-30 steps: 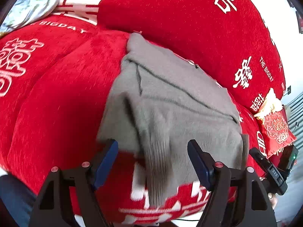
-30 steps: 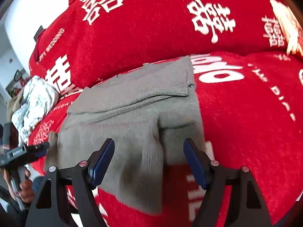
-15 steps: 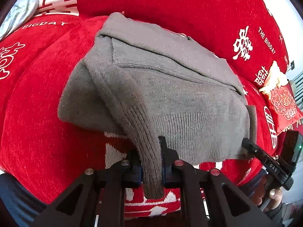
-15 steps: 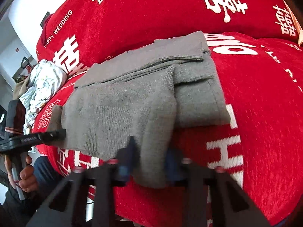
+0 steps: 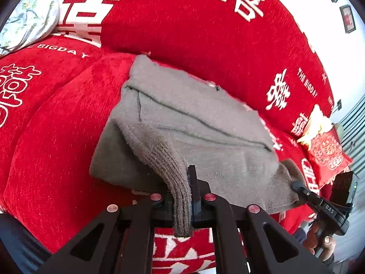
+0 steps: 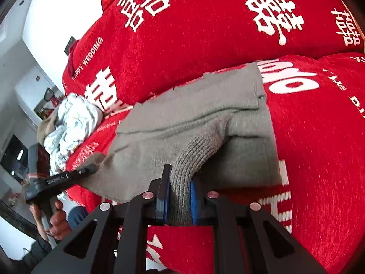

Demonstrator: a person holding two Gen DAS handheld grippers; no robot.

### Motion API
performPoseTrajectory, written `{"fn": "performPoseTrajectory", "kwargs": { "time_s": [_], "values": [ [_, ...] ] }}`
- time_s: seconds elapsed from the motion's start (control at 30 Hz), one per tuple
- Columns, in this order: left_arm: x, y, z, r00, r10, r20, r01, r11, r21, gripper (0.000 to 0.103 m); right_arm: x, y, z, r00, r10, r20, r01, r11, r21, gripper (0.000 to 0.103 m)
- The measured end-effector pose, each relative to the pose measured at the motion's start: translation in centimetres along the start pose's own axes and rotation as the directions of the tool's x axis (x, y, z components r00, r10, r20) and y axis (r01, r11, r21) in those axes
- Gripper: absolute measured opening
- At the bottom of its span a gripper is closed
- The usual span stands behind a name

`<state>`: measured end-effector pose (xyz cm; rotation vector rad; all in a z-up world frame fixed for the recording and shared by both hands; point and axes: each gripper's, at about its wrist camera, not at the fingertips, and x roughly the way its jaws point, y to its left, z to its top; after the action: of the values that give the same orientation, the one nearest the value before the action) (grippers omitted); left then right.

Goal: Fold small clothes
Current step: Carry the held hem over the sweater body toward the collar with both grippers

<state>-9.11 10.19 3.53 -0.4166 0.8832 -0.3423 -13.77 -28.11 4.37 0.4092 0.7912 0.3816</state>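
Observation:
A small grey knit sweater lies on a red sofa seat, its sleeves folded across the body; it also shows in the right wrist view. My left gripper is shut on the ribbed cuff of the sweater's left sleeve, lifted off the seat. My right gripper is shut on the ribbed cuff of the right sleeve. Each gripper also appears at the edge of the other's view, at the sweater's hem.
The red sofa cover has white lettering, with tall back cushions behind the sweater. A pale flowered cloth heap lies at the sofa's left end. A red and gold cushion sits at the right end.
Both grippers went from open around the sleeve cuffs to shut on them, then lifted the cuffs up off the seat.

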Motion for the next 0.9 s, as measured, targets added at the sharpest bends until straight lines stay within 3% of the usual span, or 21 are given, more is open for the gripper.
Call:
{"fn": "performPoseTrajectory", "kwargs": {
  "time_s": [0.17,0.47,0.9],
  "values": [
    [-1.1,0.4,1.1,0.997,-0.048,0.053,0.050,0.998,-0.036,0.008,-1.0,0.5,1.4,0.999,0.006,0.051,-0.006,1.000,0.003,0.016],
    [-0.3,0.4,3.8,0.996,-0.034,0.077,0.039,0.997,-0.061,0.008,-0.6,0.4,4.4,0.994,-0.030,0.106,0.026,0.999,0.033,0.016],
    [1.3,-1.2,7.3,0.998,0.000,0.068,0.002,0.999,-0.040,0.008,0.8,-0.7,7.7,0.991,-0.056,0.120,0.046,0.995,0.083,0.016]
  ]
}}
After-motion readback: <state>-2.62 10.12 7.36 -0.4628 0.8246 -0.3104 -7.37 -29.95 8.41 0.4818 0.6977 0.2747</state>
